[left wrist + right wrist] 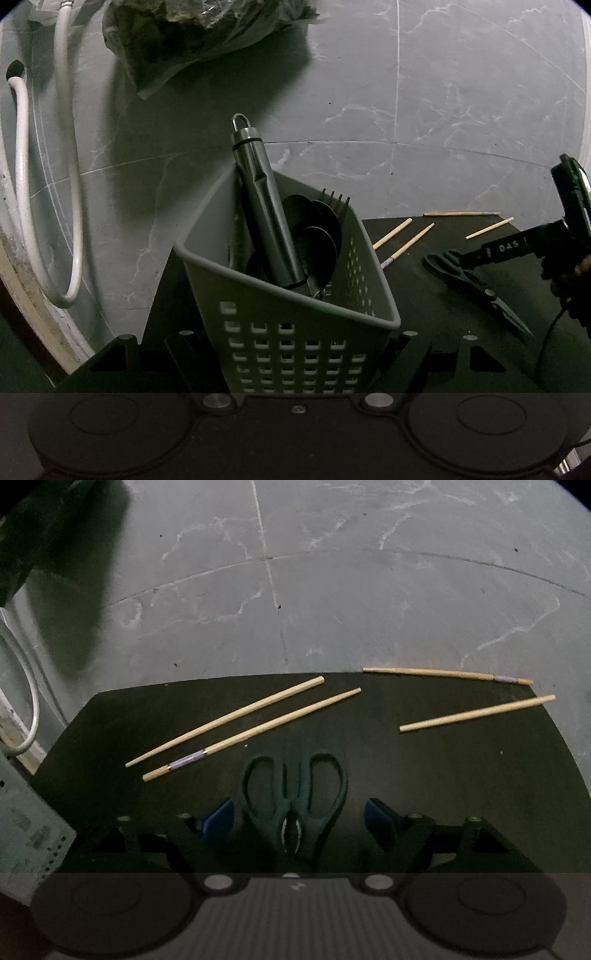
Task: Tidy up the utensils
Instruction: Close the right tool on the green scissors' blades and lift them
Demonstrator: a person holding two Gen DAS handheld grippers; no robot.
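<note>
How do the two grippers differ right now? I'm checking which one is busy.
The left gripper is shut on the grey basket; the right gripper is open, its blue pads clear of the scissors lying between them. The basket stands upright; the scissors lie flat. Both grippers point down over the black mat.

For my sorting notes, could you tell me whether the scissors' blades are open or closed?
Closed: the scissors lie flat on the black mat, blades together in a single point.

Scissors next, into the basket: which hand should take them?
Right. Its tongs stand open astride the scissors, handles between the blue pads. The left tongs are shut on the grey basket, steadying it.
</note>
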